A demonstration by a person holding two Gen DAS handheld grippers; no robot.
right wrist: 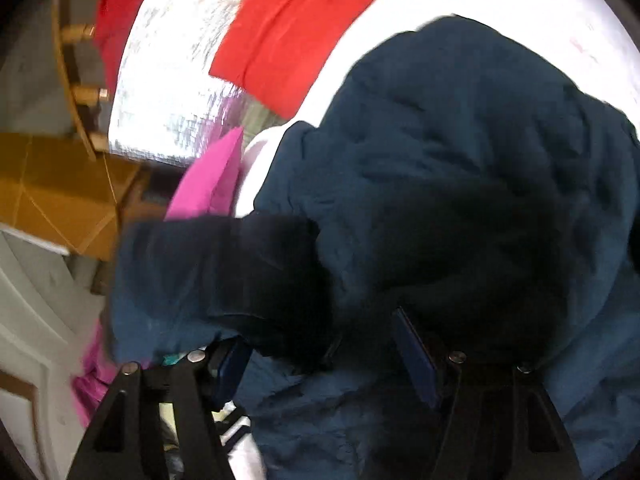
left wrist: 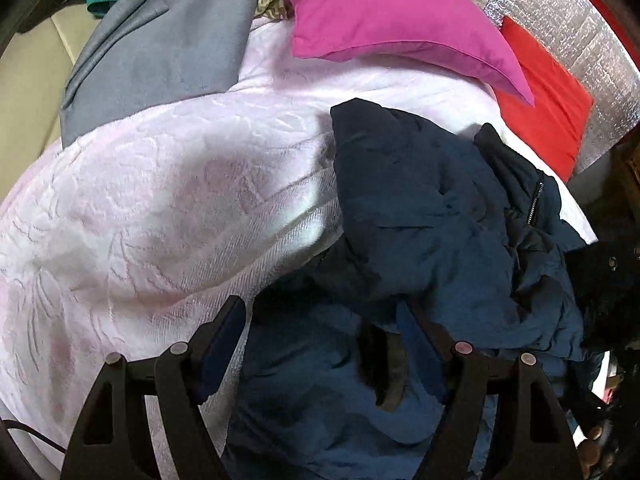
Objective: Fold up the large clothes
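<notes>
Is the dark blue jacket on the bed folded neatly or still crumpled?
Crumpled: the jacket lies bunched in irregular wrinkles on the pink blanket.

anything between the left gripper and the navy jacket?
Nothing visible. The left gripper is open with the navy jacket lying directly between and ahead of its fingers, on the pink blanket. No other item intervenes.

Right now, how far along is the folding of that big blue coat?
Hardly begun. The blue coat lies crumpled on the pale blanket, with no neat fold showing. Both the left claw and right claw are open over the fabric, gripping nothing. Spreading it flat and every fold remain.
</notes>
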